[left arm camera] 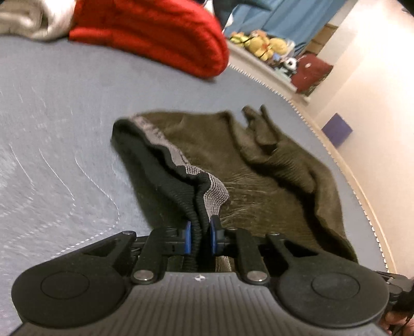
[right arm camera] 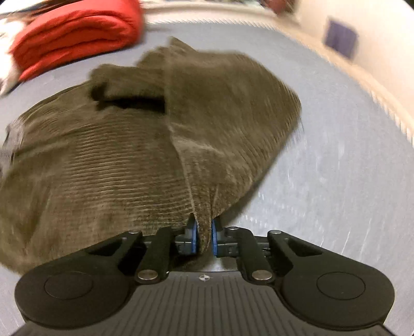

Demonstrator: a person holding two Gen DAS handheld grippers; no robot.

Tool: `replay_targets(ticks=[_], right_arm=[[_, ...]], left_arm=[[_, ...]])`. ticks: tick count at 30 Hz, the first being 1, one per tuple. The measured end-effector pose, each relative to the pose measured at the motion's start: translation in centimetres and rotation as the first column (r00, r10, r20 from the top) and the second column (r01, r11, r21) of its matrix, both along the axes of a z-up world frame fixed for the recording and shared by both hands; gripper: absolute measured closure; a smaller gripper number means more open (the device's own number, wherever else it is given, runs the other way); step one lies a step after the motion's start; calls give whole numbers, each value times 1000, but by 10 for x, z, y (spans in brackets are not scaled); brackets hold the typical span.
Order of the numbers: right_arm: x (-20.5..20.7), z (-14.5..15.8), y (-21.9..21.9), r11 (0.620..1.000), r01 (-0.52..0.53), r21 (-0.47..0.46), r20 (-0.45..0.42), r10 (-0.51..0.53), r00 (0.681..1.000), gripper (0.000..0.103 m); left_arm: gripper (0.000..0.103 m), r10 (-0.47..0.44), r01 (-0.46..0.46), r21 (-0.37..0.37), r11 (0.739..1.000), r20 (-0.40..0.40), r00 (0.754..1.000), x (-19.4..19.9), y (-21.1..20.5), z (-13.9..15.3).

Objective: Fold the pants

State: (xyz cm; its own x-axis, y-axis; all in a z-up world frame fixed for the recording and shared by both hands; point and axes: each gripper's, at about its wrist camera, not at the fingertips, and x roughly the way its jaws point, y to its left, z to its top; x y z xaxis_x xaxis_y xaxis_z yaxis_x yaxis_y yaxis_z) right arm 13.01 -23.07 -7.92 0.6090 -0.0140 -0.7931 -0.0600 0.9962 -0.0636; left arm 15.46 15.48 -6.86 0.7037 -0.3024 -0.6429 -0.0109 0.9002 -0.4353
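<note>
Olive-brown corduroy pants [left arm camera: 258, 175] lie crumpled on a grey-blue quilted bed cover [left arm camera: 64, 129]. My left gripper [left arm camera: 200, 239] is shut on the black elastic waistband [left arm camera: 165, 165], which has a grey mesh lining. In the right wrist view the pants [right arm camera: 116, 155] spread to the left and ahead. My right gripper [right arm camera: 204, 240] is shut on a pinched fold of the corduroy fabric at the pants' near edge. The right view is blurred by motion.
A folded red garment [left arm camera: 160, 33] lies at the far side of the bed, also in the right wrist view [right arm camera: 75, 33]. A pale cloth [left arm camera: 31, 20] sits beside it. The bed edge [left arm camera: 336, 144] runs along the right, with a wall, a purple box [left arm camera: 336, 129] and soft toys [left arm camera: 266, 45] beyond.
</note>
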Motion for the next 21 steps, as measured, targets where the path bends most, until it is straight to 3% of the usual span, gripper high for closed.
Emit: replay_targets(ticks=[6,12,15,21], right_arm=[[-34,25,30,989,-145,3,45,145,988,94],[-90,48,69,942,-336,15,55,335,941,94],[-121,54,87,897,-442,29,37,441,897,94],[-174,47,129,749,-661,-45,-51,659,751,94]], left_arm=[[89,46,-45,26,999,-1,999,-45,33,28],[89,99,-94,79,992,-69,993,-104,88,40],[89,133,-122,101,987,-116,984,-134,118,39],[87,159,-118,163,979,-265,951,-155,135,18]])
